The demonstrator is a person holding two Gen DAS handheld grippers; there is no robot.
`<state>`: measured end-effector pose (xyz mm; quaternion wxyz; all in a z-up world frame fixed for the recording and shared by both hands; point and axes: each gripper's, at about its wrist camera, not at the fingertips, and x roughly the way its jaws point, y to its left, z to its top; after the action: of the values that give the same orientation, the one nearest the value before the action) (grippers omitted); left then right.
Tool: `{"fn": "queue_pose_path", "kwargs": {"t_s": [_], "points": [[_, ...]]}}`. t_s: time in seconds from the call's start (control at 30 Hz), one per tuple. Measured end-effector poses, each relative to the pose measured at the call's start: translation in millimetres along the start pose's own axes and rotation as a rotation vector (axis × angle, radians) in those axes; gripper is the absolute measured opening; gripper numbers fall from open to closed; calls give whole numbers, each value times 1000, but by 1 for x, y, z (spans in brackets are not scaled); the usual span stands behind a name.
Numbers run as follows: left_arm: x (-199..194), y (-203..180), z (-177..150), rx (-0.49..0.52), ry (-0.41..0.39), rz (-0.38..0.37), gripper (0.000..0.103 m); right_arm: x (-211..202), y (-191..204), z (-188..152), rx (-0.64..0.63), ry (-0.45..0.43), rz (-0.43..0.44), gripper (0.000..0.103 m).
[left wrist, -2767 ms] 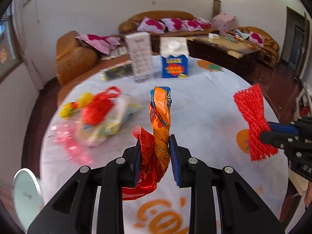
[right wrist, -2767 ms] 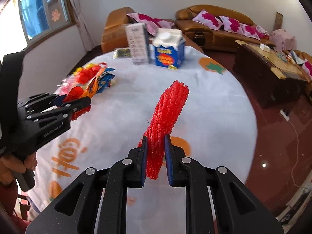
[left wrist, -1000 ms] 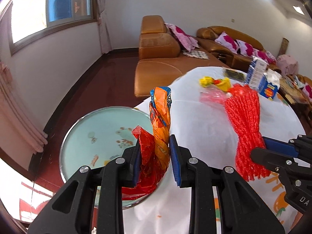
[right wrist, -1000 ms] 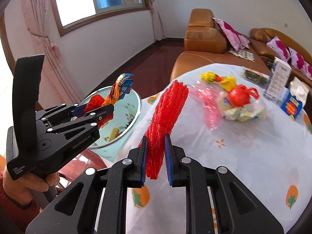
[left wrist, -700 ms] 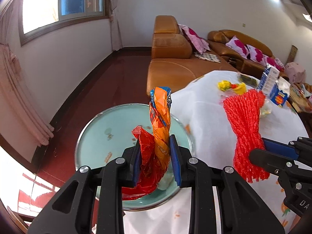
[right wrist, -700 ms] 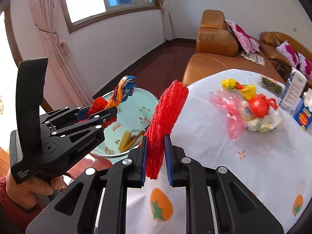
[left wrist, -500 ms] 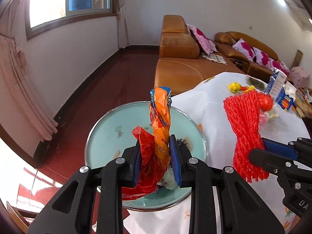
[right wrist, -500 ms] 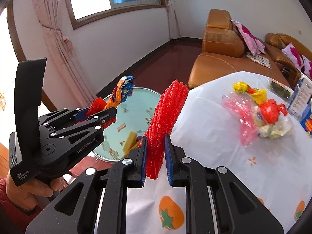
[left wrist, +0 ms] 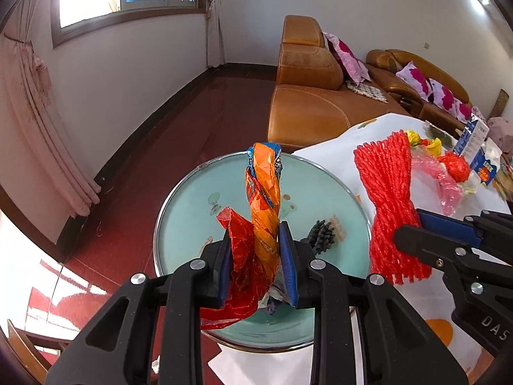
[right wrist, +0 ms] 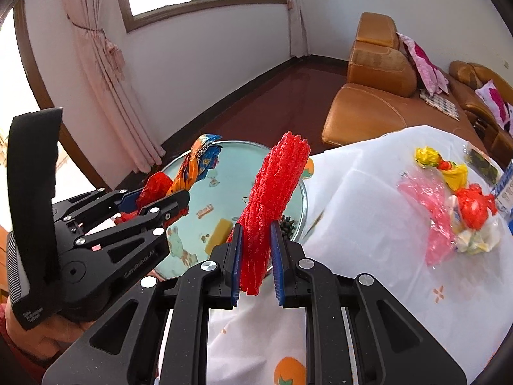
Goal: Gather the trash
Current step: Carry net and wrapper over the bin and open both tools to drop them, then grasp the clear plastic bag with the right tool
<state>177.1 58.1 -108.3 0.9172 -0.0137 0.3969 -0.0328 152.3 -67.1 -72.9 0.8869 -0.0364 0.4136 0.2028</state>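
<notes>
Left gripper clamps the twisted wrapper over my basin; right gripper clamps the red net near its rim. Neither is released yet, and bagged trash remains on the far table.

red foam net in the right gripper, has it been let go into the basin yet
No, the red foam net is clamped between the right gripper's pads, above the pale green enamel basin.

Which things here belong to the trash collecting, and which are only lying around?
Job:
- snack wrappers in left tongs
- red foam net in right tongs
- round basin
- knotted bags on table

Lying about:
- sofa
- cartons
- curtain
</notes>
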Motion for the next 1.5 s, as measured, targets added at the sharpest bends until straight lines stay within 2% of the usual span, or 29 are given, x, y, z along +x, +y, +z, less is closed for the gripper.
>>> {"fn": "queue_pose_path", "kwargs": {"t_s": [0.43,0.6,0.67,0.73,0.93,1.03,1.13,1.2,1.3,1.37,1.5], "points": [[18,9,-8,-17,49,18,27,36,8,7,-35,59,7,18],[24,13,-10,-25,67,23,28,46,7,6,-42,75,16,23],[25,13,-11,-24,70,23,29,46,4,5,-34,76,24,33],[24,12,-11,-24,71,25,30,44,3,4,-27,65,30,38],[24,12,-11,-24,71,26,30,38,0,4,-22,46,39,39],[22,13,-10,-26,72,35,36,34,-4,4,-2,32,39,42],[18,13,-9,-29,67,52,47,25,-15,3,47,13,28,42],[16,15,-9,-39,64,71,66,15,-23,1,82,-5,22,42],[14,16,-9,-47,58,97,73,0,-29,-5,90,-44,-27,48],[11,13,-9,-47,54,105,74,-10,-33,-10,102,-64,-48,58],[5,0,-8,-29,42,74,77,-27,-56,-26,177,-87,-71,61]]}}
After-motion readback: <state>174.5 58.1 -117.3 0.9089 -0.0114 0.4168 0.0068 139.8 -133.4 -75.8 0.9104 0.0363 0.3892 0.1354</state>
